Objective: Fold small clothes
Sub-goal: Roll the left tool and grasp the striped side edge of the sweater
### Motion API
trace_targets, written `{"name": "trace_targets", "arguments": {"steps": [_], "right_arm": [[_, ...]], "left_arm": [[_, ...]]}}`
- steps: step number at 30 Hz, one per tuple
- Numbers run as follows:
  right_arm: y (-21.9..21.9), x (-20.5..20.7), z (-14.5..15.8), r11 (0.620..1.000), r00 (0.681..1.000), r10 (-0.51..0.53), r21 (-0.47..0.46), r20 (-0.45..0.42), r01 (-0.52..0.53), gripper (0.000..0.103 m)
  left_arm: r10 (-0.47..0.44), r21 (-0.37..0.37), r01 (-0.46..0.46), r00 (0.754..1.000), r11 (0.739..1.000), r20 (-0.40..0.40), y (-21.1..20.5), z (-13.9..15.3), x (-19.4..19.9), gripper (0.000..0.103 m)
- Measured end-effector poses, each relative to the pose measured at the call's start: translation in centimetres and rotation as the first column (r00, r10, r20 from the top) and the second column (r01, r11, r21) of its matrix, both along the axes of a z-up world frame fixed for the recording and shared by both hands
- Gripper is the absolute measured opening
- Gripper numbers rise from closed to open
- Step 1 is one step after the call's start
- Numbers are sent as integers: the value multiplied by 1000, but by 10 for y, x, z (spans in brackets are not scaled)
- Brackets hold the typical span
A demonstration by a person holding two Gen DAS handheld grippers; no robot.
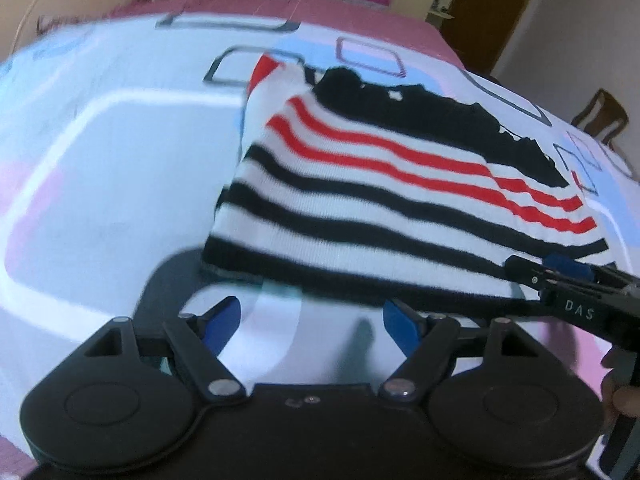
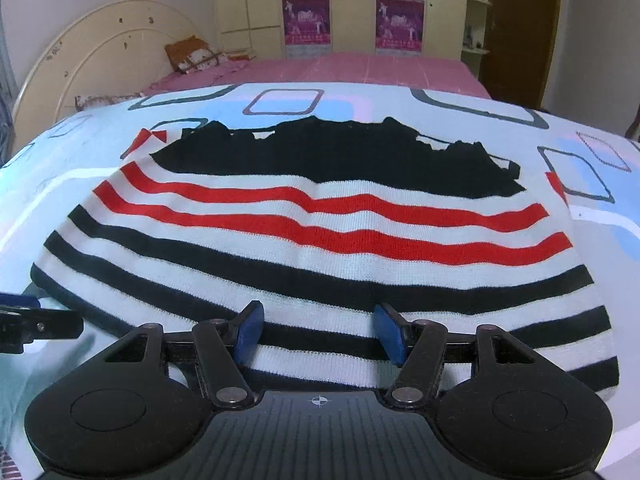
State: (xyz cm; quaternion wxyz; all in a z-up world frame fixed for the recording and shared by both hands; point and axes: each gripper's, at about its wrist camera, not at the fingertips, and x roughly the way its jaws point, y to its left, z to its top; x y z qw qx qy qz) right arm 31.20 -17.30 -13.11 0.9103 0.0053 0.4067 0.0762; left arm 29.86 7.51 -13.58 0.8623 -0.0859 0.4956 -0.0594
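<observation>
The striped sweater [image 2: 320,240] lies flat on the bed [image 2: 80,148], its hem at the near edge. The left claw [image 1: 312,320] is spread and empty; the right claw [image 2: 318,332] hangs spread over the hem. A shallow pinch could catch only one layer, skewing the fold.

One striped sweater [image 2: 320,240] on bed [image 2: 400,68]: two red stripes, black band at far end. One patterned sheet [image 2: 100,152]. Two grippers: left gripper [image 1: 311,324], right gripper [image 2: 318,332], two blue fingers [image 2: 249,330] each. Two purple posters [image 2: 306,20]. One pillow [image 2: 192,56]. One headboard [image 2: 88,60].
</observation>
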Motion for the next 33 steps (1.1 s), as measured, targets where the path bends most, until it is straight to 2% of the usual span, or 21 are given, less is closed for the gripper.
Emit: {"name": "trace_targets", "arguments": {"steps": [2,11,14,17,19,23,25,30,33], "right_arm": [[-1,1,1,1000,1000,-5,6,0,5,61],[-2,0,12,1000,999,-25,17,27,25,61],[-4,1,17,999,998,-37,17,41,37,61],[-7,4,21,999,997,-49,17,54,48,61],[-8,7,24,998,996,-56,13,65,56,61],[-10,15,25,997,994,-79,10,80,79,61],[-10,19,24,996,993,-88,10,84,87,61],[-4,33,20,996,991,-92,0,93,93,61],[2,37,13,996,993,-83,-7,80,84,61]], "left_arm": [[22,-38,-23,999,999,-24,4,-4,1,79],[73,-163,-75,997,984,-17,4,-12,18,88],[94,-211,-93,996,973,-6,5,-15,26,88],[133,-281,-126,991,951,6,9,-19,35,87],[167,-332,-152,986,931,17,13,-22,39,84],[248,-410,-212,968,887,36,24,-29,46,65],[275,-432,-231,960,872,43,28,-32,48,60],[314,-444,-255,947,859,63,32,-38,50,36],[321,-458,-259,945,850,61,36,-39,49,29]]}}
